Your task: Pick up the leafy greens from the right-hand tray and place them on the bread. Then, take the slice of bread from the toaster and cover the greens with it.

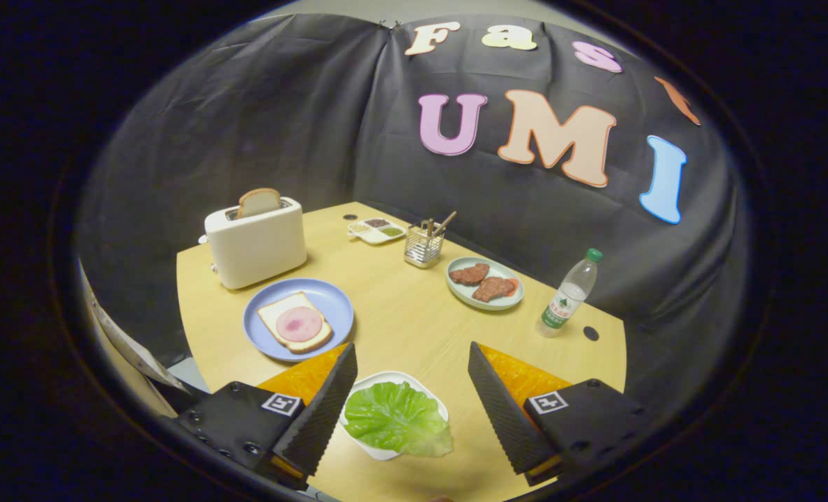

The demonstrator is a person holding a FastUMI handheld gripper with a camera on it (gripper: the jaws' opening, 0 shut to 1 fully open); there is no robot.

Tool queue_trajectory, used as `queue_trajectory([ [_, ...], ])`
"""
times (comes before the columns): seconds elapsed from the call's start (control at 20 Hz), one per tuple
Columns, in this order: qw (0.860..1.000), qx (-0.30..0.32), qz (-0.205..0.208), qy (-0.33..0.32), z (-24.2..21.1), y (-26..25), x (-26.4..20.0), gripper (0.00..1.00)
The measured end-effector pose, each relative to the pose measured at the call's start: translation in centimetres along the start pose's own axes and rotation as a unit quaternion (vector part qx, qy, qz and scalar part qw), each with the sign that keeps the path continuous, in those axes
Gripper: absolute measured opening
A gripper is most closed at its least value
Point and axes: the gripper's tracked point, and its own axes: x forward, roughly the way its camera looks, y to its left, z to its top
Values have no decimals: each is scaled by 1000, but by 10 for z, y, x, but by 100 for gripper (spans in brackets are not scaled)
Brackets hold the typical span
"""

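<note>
A green lettuce leaf [398,420] lies on a small white tray [387,382], right between my fingers. My gripper [412,362] is open, its fingers standing wide on either side of the tray and touching nothing. Beyond the left finger a blue plate [330,307] holds a slice of bread [294,323] topped with a pink round of ham. Behind that plate stands a white toaster [256,242] with a second bread slice [258,201] sticking up out of its slot.
On the wooden table [400,314] beyond the right finger sits a pale plate with meat patties [485,282]. A water bottle [568,295] stands to its right. A wire utensil holder [423,245] and a divided condiment dish [376,229] are farther back.
</note>
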Motion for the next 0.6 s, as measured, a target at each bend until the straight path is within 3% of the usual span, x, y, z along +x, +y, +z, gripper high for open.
queue_trajectory([
  [0.6, 991, -38, 67, 112, -79, 16, 44, 100],
])
